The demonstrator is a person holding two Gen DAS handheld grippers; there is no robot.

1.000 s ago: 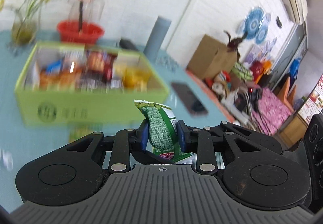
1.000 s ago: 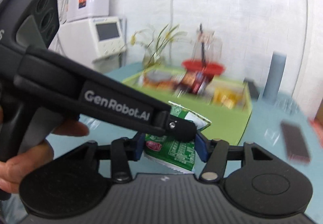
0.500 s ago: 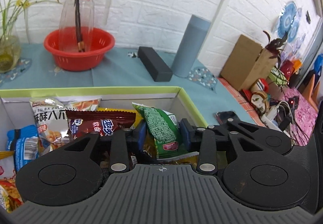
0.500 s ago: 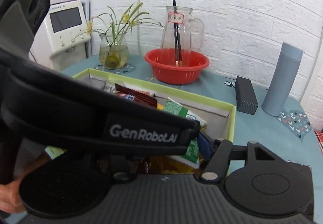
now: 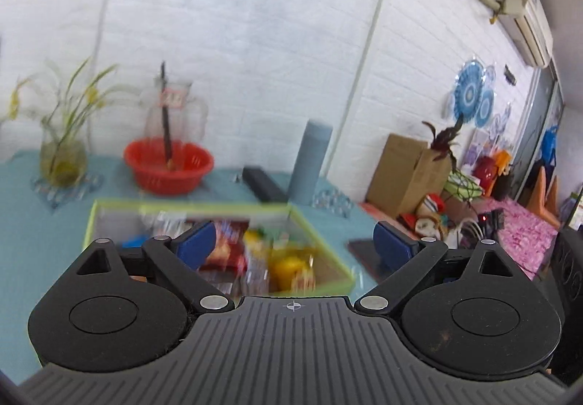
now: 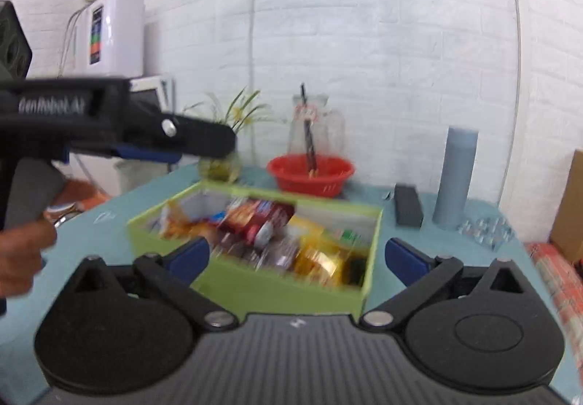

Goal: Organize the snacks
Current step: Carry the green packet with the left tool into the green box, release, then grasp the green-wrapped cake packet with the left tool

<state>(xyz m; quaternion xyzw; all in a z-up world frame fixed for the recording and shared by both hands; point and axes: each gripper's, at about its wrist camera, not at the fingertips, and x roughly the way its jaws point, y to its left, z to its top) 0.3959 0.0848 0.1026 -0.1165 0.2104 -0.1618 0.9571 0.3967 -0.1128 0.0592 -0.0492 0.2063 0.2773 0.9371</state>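
Once both jaws had just been opening, the left tool (image 5: 293,246) and right tool (image 6: 297,253) stood wide and empty, the green snack packet released into the lime box (image 6: 255,286) at frame centre, suggesting that placement was finished.

snacks (image 6: 277,233): mixed packets, blurred | inside open green box (image 6: 255,286) | on table

White-painted brick wall (image 6: 364,40) ran behind table. Teal tabletop (image 5: 22,233) bore red basket (image 5: 168,164), glass pitcher (image 6: 316,128), plant in glass vase (image 5: 63,153), grey cylinder (image 6: 455,179), black bar (image 6: 408,210). Air conditioner (image 5: 521,7) hung high at right. Cardboard box (image 5: 408,179) stood beyond, clutter beside. White appliance (image 6: 113,35) at left. Bright, even light.
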